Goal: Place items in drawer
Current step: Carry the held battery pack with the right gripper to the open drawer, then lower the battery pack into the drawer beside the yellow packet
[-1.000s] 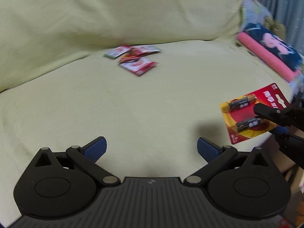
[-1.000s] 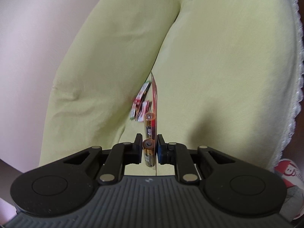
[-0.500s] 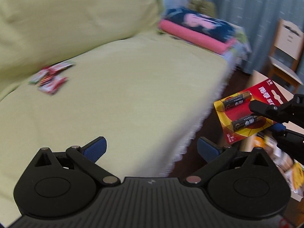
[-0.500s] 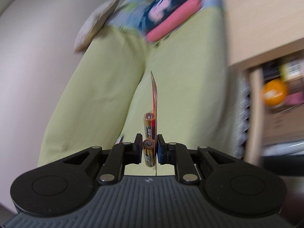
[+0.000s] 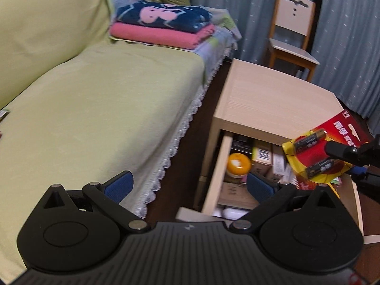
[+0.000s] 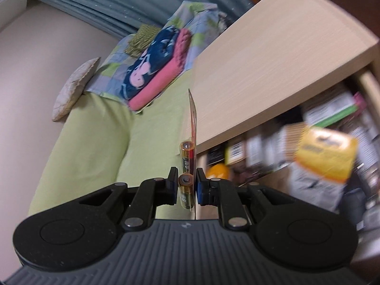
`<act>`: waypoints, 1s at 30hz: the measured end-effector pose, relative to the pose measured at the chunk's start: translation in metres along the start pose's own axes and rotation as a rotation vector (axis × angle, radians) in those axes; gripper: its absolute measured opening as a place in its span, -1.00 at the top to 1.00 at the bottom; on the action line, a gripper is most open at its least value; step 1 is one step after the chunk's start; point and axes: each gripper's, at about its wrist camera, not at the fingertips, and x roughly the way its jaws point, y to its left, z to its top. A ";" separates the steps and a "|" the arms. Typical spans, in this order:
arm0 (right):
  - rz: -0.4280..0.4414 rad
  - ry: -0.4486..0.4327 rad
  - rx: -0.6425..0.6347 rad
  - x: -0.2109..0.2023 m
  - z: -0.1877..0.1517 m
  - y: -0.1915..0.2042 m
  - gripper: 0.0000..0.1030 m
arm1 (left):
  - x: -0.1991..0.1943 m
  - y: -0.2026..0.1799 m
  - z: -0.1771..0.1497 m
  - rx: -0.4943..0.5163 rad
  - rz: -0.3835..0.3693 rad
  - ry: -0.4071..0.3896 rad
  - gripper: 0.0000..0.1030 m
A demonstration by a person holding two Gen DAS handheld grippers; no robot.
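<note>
My right gripper is shut on a red and yellow battery pack, seen edge-on with two batteries on the card. In the left wrist view the same battery pack hangs at the right, above the pulled-out drawer of a light wooden bedside table. The right gripper shows there as black fingers clamped on the card. The drawer holds several boxes and an orange-lidded jar. My left gripper is open and holds nothing, over the edge of the bed and the drawer's corner.
A bed with a yellow-green cover and lace trim fills the left. Folded pink and navy blankets lie at its far end. A wooden chair stands before blue curtains. Dark floor runs between bed and table.
Both views have swung right from the bed to the bedside table. The battery pack, still clamped in the right gripper, has come over the drawer. The snack packets on the bed have left view.
</note>
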 end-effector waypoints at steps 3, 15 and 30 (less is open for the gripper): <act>-0.028 0.012 -0.013 -0.011 0.013 -0.021 0.73 | 0.007 -0.013 0.000 0.020 -0.003 0.017 -0.98; -0.134 0.234 -0.067 -0.032 0.038 -0.084 0.73 | 0.024 -0.061 -0.006 0.126 -0.026 0.058 -0.98; -0.131 0.470 -0.131 -0.007 0.051 -0.103 0.73 | 0.026 -0.083 -0.014 0.182 -0.035 0.068 -0.98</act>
